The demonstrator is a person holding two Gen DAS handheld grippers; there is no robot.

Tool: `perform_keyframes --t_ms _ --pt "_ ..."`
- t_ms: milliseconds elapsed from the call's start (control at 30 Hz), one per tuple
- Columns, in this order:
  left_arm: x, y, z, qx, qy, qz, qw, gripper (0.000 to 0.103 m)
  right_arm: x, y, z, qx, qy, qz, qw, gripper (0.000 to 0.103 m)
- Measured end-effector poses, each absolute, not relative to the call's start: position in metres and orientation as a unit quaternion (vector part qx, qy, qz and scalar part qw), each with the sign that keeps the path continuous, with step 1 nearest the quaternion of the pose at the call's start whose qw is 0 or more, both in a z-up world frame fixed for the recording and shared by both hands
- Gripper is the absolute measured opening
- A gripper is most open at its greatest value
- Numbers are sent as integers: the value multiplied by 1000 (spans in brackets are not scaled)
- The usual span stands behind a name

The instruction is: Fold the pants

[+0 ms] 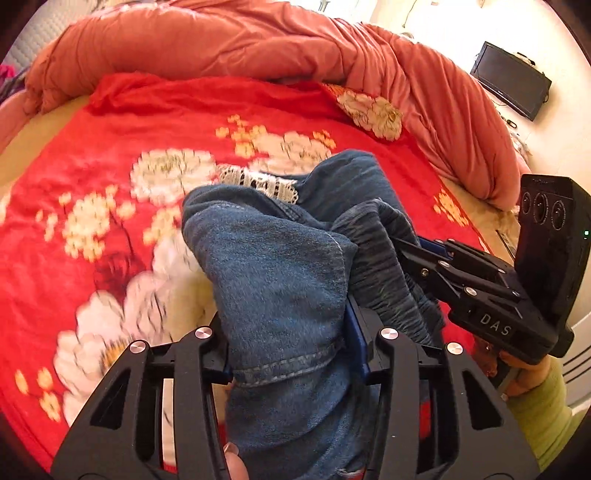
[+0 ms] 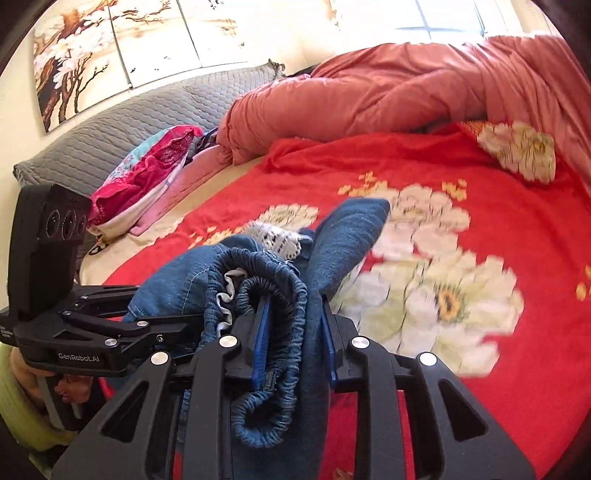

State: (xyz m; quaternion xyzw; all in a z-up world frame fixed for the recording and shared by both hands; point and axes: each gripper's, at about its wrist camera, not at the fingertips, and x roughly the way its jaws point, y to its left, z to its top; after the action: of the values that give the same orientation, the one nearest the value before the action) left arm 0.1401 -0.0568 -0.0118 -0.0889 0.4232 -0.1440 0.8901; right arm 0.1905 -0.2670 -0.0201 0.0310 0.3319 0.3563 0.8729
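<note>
Denim pants (image 1: 280,266), elastic waistband ruched, bunch over plush blanket (image 1: 110,155).

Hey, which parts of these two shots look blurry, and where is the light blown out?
Left wrist view: floral blanket smeared by motion, denim pants sharp, wall near the monitor overexposed. Right wrist view: blanket flowers blurred, window blown out.
</note>
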Motion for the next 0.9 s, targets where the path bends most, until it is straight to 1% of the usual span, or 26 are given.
perform_keyframes --t_ms 267,500,700,900 --pt "183 -61 3 -72 386 -137 909 37 238 -262 -2 6 308 341 888 23" --pt "212 -62 6 -57 372 -129 918 37 272 -256 -9 -3 311 331 891 23" --pt "226 -55 -8 -63 386 -119 913 37 291 -248 -23 -9 328 327 886 23" --pt "239 -44 -29 -74 419 -98 900 37 301 -243 -44 -7 368 303 879 23"
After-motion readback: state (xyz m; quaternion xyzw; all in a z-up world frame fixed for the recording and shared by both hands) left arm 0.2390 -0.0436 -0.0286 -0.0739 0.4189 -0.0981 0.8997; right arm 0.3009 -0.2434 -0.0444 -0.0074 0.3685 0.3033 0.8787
